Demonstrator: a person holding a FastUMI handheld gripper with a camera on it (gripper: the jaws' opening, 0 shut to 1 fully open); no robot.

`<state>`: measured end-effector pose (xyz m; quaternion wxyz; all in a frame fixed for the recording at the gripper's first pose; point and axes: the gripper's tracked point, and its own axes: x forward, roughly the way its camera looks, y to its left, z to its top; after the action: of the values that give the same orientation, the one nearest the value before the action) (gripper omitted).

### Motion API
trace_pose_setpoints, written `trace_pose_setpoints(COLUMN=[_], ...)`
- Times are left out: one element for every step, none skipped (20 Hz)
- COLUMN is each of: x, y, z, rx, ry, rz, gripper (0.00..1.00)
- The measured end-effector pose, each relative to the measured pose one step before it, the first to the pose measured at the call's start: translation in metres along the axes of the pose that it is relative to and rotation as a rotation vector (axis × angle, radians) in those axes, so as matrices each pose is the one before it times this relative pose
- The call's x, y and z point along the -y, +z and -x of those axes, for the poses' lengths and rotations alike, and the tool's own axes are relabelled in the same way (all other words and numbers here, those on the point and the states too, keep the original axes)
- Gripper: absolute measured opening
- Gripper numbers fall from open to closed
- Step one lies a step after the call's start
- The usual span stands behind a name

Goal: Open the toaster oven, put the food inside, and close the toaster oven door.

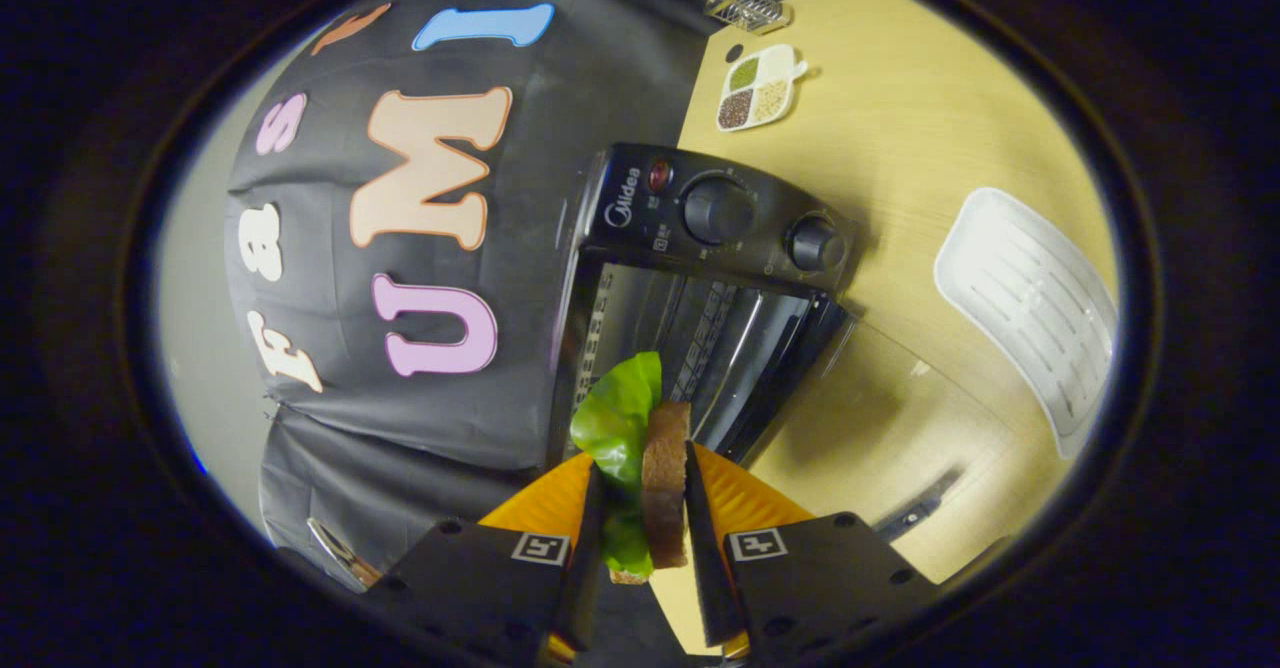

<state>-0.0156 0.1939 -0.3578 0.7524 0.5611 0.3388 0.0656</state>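
Gripper view, oven open. My gripper [645, 533] has both fingers pressed on the sandwich [664, 483], a bread slice on edge with a lettuce leaf [618, 418] standing out past the fingertips toward the oven [700, 288]. The sandwich sits between the fingers, just ahead of the cavity mouth [690, 348]; the view is rolled, so the oven appears on its side. The glass door [890, 418] is dropped flat over the table [900, 128], its handle [915, 513] near my right finger.

Risks, as I judge them: the loose lettuce could catch on the cavity frame and peel off; the bread, held only by its faces, could slip if I tilt further; my finger could knock the door or its handle on the way in.

Room: the mouth looks wide enough for the sandwich, less so for the fingers; the rack inside limits depth. Open table lies beyond the door, with a white tray [1030, 298] and a spice dish [757, 88] well apart.
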Motion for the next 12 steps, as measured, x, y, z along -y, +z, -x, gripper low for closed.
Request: trace_pose_setpoints(x=[0.00077, -0.00145, -0.00272, -0.00407, -0.00285, -0.0011, 0.00161, 0.00315, 0.00411, 0.00045, 0.00041, 0.00261], y=[-0.00138, 0.00099, 0.00333, 0.00357, 0.00515, 0.00305, 0.00403, 0.00194, 0.00045, -0.00129, 0.0026, 0.00187], z=[-0.00645, -0.00555, -0.00636, -0.00559, -0.00702, -0.00648, -0.00717, -0.00582, -0.00695, -0.00585, -0.00585, -0.00573], rx=[-0.00218, 0.00543, 0.0117, 0.016, 0.01875, 0.01665, 0.01534, 0.01663, 0.00886, 0.00383, 0.01388, 0.01338], ry=[0.00369, 0.00838, 0.0161, 0.01567, 0.01112, 0.00456, -0.00589, -0.01255, -0.01561, -0.00614, -0.00689, -0.01697], rz=[-0.00587, -0.01595, -0.01599, -0.02073, -0.01965, -0.00673, 0.01419, 0.02878, 0.03491, 0.01723, 0.00397, 0.01126], gripper=[0.43, 0.43, 0.43, 0.43, 0.43, 0.43, 0.43, 0.43, 0.43, 0.43, 0.43, 0.43])
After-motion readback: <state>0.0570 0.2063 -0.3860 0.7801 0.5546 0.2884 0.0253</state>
